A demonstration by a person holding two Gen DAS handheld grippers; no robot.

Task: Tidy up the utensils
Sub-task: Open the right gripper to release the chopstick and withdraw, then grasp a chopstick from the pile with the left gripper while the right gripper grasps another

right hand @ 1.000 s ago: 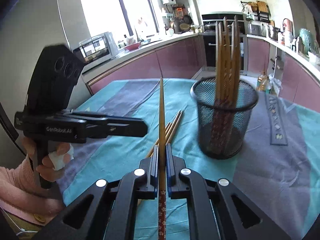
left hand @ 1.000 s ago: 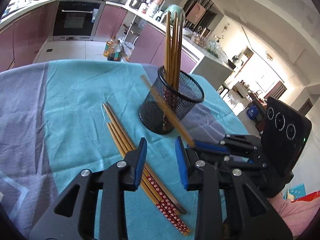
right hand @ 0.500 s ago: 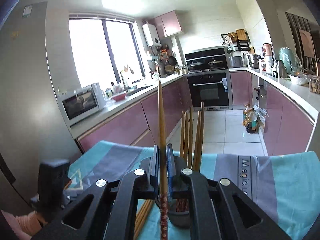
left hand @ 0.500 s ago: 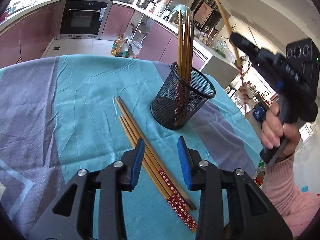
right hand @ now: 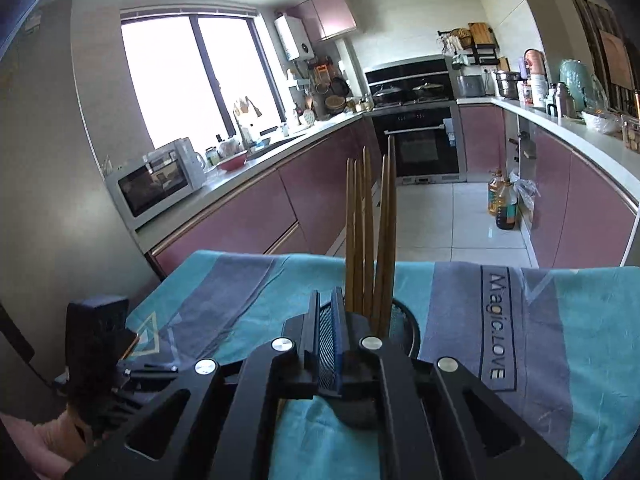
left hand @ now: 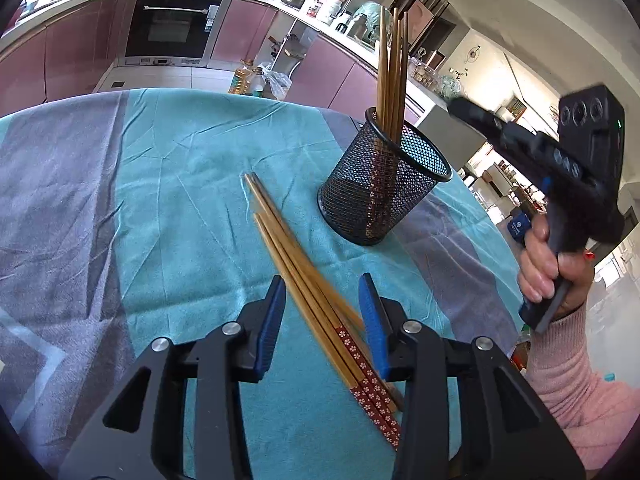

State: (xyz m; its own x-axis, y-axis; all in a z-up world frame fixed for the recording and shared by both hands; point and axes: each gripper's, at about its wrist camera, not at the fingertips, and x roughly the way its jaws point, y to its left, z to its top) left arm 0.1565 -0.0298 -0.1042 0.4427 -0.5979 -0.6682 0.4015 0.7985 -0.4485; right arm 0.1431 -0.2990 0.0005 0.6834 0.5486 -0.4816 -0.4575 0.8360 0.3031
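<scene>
A kitchen with mauve cabinets runs round the room, a built-in oven (left hand: 176, 24) at the far wall and a microwave (right hand: 154, 184) on the counter under the window; nearer stands a table under a teal and grey cloth (left hand: 168, 208), creased in places, with the words "Magic.LOVE" printed along a grey band on its right side in the right wrist view.

On the cloth stands a black mesh cup (left hand: 384, 184), upright, to the right of the middle; several wooden chopsticks (left hand: 394, 72) stand in it, their thin tips up and their red patterned ends down inside the mesh. To the left of the cup, and apart from it, a small bundle of loose chopsticks (left hand: 304, 276) lies flat on the cloth, slanting from the far left to the near right, red flowered ends nearest.

The left gripper (left hand: 322, 316) is low over the near part of that bundle, its blue-padded jaws spread wide with the sticks passing between them; whether the pads touch the sticks I cannot tell, and it holds nothing.

The right gripper (right hand: 328, 336) is held up in a hand with a pink sleeve, right of the cup and above it; from its own camera the jaws are drawn nearly together with only a narrow slot between the ribbed pads, and nothing in the slot; the standing chopsticks rise just beyond its tips.
</scene>
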